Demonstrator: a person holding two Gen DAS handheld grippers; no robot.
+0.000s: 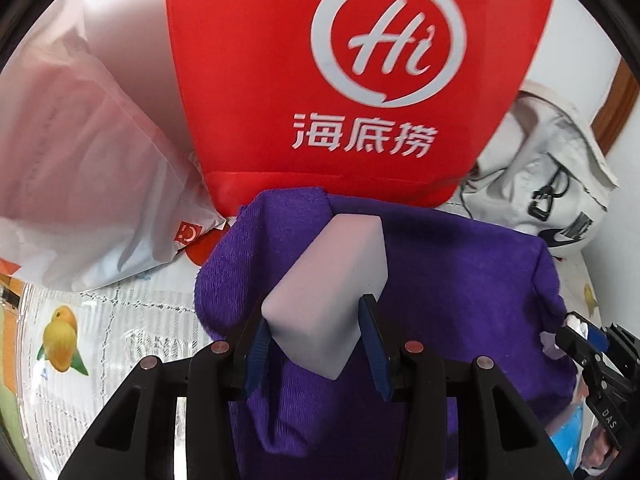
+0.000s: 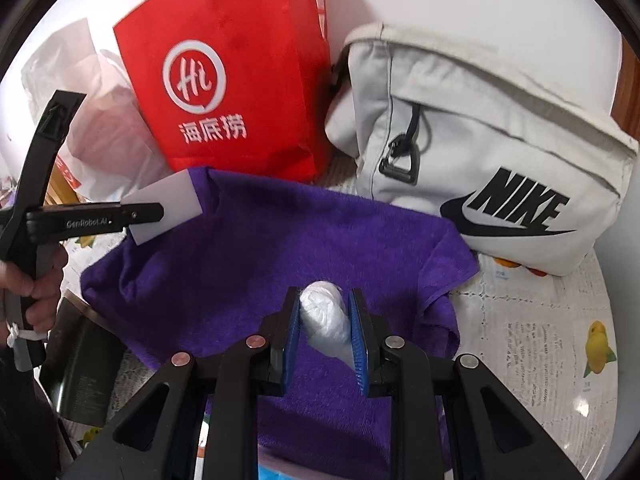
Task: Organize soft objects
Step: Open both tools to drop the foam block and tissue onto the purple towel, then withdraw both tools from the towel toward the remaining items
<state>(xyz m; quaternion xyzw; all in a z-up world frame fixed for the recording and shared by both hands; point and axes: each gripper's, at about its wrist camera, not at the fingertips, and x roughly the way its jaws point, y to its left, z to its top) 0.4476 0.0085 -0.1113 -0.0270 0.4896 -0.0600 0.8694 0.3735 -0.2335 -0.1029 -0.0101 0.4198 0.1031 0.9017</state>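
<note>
My left gripper [image 1: 316,322] is shut on a pale grey-white sponge block [image 1: 332,280], which hangs over a purple towel [image 1: 460,272]. The same block [image 2: 172,204] shows at the left of the right wrist view, clamped in the left gripper [image 2: 160,213] that a hand [image 2: 32,280] holds. My right gripper [image 2: 325,330] is shut on a white crinkled plastic wad [image 2: 324,316] above the near part of the purple towel [image 2: 260,248]. At the right edge of the left wrist view the right gripper [image 1: 580,330] appears, the white wad in it.
A red paper bag [image 1: 360,80] with a white logo stands behind the towel. A translucent plastic bag [image 1: 80,160] lies to its left and a pale Nike bag [image 2: 480,152] to its right. The table [image 2: 540,340] wears a fruit-print cover. A dark box [image 2: 80,364] sits at the near left.
</note>
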